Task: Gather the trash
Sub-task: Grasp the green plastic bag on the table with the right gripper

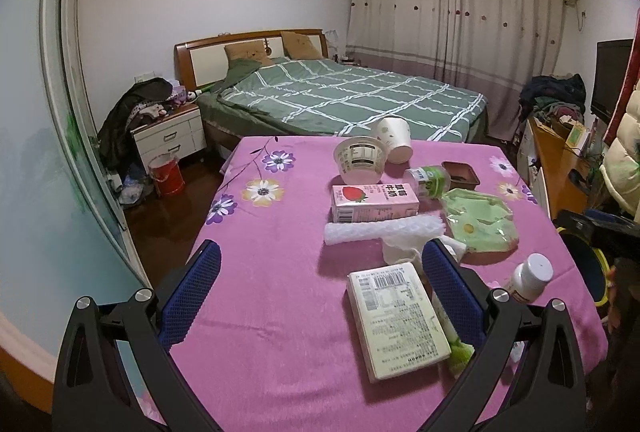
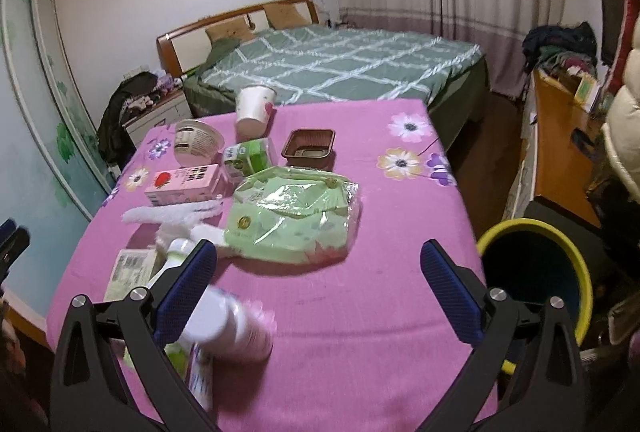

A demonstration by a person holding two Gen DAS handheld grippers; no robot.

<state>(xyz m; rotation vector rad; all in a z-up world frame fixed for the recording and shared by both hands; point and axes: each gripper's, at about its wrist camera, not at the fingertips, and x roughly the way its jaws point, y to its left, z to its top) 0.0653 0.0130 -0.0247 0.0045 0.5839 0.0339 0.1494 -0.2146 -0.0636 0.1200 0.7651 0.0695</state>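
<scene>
Across the middle of both frames, the pink-clothed worktop (image 1: 272, 272) is crowded with trash: a strawberry milk carton (image 1: 374, 203), a yogurt tub (image 1: 361, 159), a paper cup (image 1: 394, 137), a green wipes packet (image 2: 294, 216), a flat labelled box (image 1: 396, 320) and a white pill bottle (image 1: 530, 278). The yellow-rimmed bin (image 2: 536, 272) at lower right of the right-wrist frame looks dark inside; contents cannot be told. Left tongs (image 1: 320, 292) and right tongs (image 2: 320, 288) are both spread wide, gripping nothing. Collection seems barely begun.
</scene>
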